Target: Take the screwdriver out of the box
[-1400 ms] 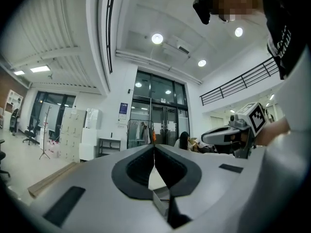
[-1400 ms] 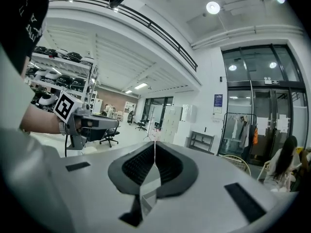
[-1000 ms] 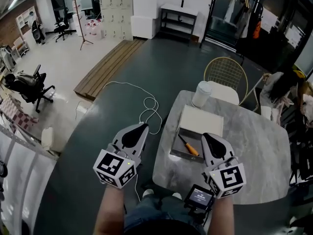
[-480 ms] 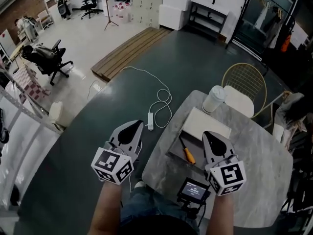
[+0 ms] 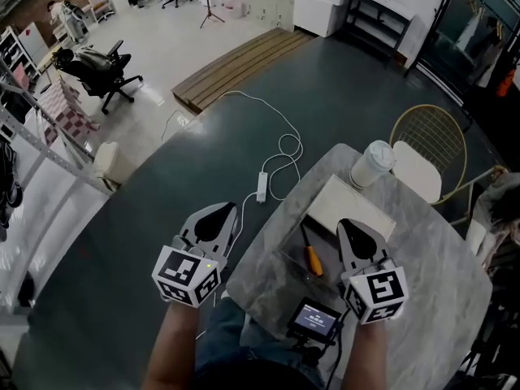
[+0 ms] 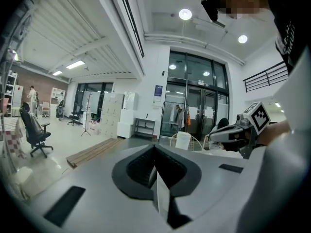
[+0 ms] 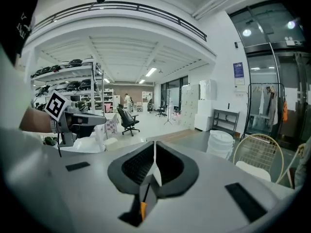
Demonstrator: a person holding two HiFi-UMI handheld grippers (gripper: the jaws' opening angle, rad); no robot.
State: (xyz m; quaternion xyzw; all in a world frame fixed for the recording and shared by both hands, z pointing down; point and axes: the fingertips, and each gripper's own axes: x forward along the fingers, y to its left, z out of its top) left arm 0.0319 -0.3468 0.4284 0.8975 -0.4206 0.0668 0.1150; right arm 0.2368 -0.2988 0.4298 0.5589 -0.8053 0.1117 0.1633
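**Findings.** The screwdriver (image 5: 309, 253) lay flat inside the open box (image 5: 286, 254), orange handle toward the near side and dark shaft pointing far. The box sat close to the left edge of the desk (image 5: 431, 266), with its pale lid (image 5: 345, 205) on the far side. The right claw (image 5: 351, 232) hung over the desk just right of the box, jaws pressed together on nothing. In the right gripper view the orange handle (image 7: 142, 208) showed low beneath the shut jaws. The left claw (image 5: 221, 216) hung over the floor (image 5: 122, 242), left of the desk and apart from the box, likewise pressed together and empty.

**Risks.**
- If the right claw went down without first spreading, its shut tip would likely strike the handle or the box wall and skid the tool aside.
- A sideways push could slide the box toward the near left edge, since nothing steadied it.
- A pinch on the thin shaft instead of the handle would probably let the tool swing or slip out.
- A wide lift might clip the lid or the cup (image 5: 372, 164) beyond it.
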